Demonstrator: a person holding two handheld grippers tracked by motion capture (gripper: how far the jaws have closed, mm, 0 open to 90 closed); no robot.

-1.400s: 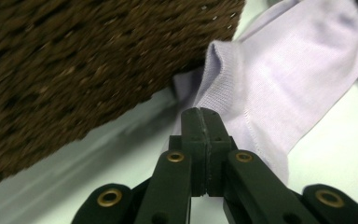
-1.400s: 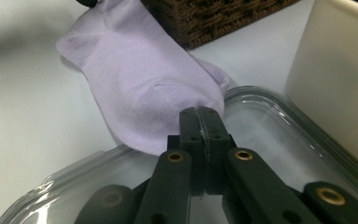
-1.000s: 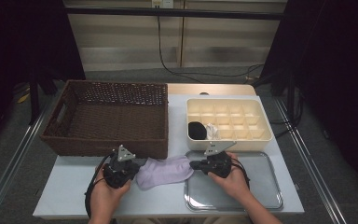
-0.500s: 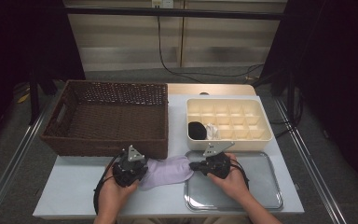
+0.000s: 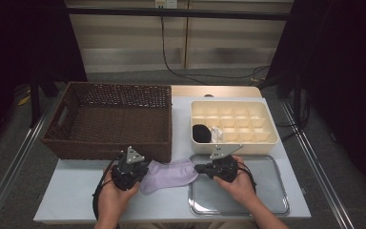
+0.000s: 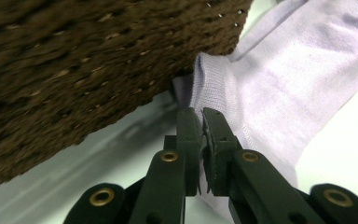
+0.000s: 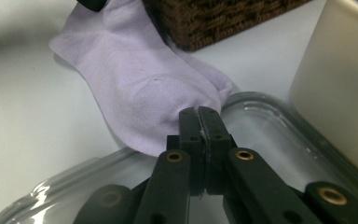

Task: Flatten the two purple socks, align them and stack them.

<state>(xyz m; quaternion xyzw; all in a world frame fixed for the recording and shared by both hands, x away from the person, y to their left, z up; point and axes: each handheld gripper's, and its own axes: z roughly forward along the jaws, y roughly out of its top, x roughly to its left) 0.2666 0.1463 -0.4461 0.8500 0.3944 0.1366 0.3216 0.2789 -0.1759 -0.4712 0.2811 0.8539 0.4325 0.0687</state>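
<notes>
A lilac sock [image 5: 169, 174] lies flat on the white table between my two grippers, just in front of the wicker basket [image 5: 105, 148]. My left gripper [image 5: 145, 172] is at its cuff end. In the left gripper view the jaws [image 6: 201, 114] are shut on the ribbed cuff of the sock [image 6: 284, 70], beside the basket wall [image 6: 74, 56]. My right gripper [image 5: 198, 168] is at the toe end. In the right gripper view its jaws [image 7: 199, 112] are shut on the toe edge of the sock [image 7: 140, 79], above the rim of the metal tray [image 7: 270, 135].
The metal tray [image 5: 267, 200] lies at the front right under my right hand. Behind it stands a cream divided box [image 5: 276, 136] holding a black item [image 5: 201, 133] and a white item [image 5: 217, 134]. The brown basket fills the back left.
My left gripper has moved right, up to the sock's cuff end. The right gripper and the sock's toe have stayed put.
</notes>
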